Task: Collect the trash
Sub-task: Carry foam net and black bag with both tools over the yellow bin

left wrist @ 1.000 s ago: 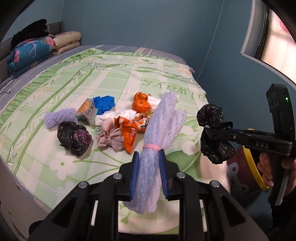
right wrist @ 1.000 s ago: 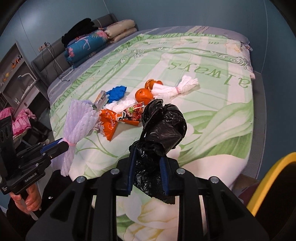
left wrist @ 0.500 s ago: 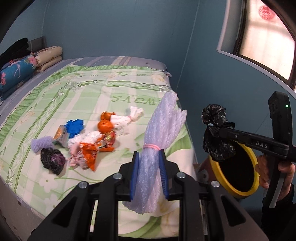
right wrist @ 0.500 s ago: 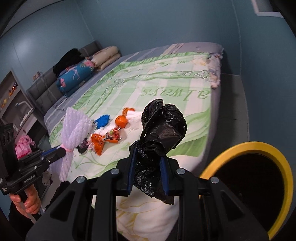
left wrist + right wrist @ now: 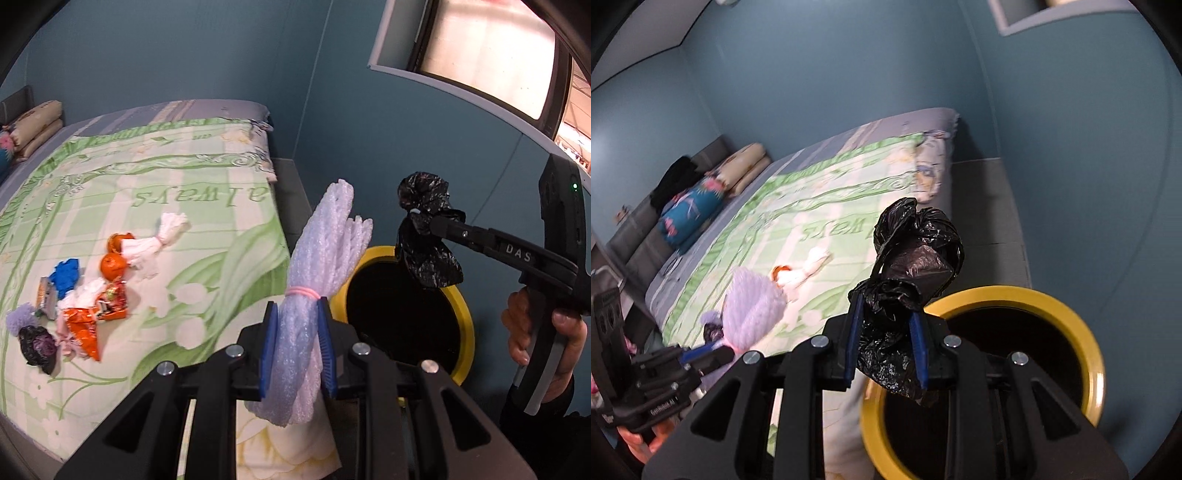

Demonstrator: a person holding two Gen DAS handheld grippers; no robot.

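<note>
The bedspread (image 5: 207, 206) reads "always", upside down, centre left. "DAS" marks the right gripper (image 5: 428, 225); "GenRobot.AI" the left gripper (image 5: 705, 350).

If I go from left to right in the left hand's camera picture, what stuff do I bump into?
Trash pile on the bed → white foam bundle pinched in the left gripper → yellow-rimmed bin → black bag in the right gripper → the person's right hand.

Open mouth of yellow-rimmed bin (image 5: 1082, 325) unobstructed, tight between bed edge (image 5: 280, 236) and wall (image 5: 491, 155).
</note>
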